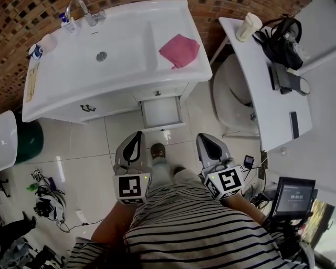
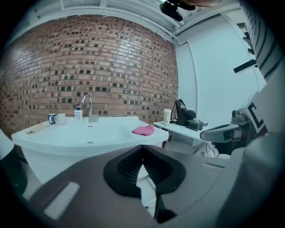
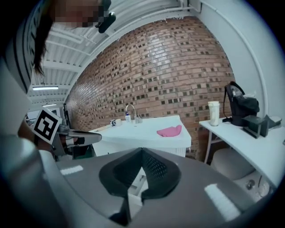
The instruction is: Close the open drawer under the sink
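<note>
Drawer (image 1: 161, 111), white, stands pulled out of the vanity cabinet (image 1: 113, 105) below the right half of the washbasin (image 1: 126, 63), with its inside open to the head view. At far left a dark green bin (image 1: 29, 141) sits on the floor beside the cabinet. A white cup (image 1: 48, 42) and a soap bottle (image 1: 66, 22) occupy the basin's rear left corner, with the chrome tap (image 1: 86, 11) just beside the bottle. A dark pull handle (image 1: 87, 108) marks the cabinet front left of the drawer. The left gripper (image 1: 137, 135) is held above the floor tiles, near the drawer front but apart from it. Its jaws meet at the tips and hold nothing. A brown shoe (image 1: 157, 151) shows on the tiles between the two grippers. A pink cloth (image 1: 179, 50) lies crumpled on the basin's right rim, behind the drawer. The right gripper (image 1: 202, 137) points toward the cabinet, slightly right of the drawer and clear of it. Its jaws are likewise pressed together on nothing. Farther right, a white side table (image 1: 262, 100) carries a pale cup (image 1: 248, 26) and a black bag (image 1: 283, 39). A small monitor (image 1: 293, 197) stands at lower right.
</note>
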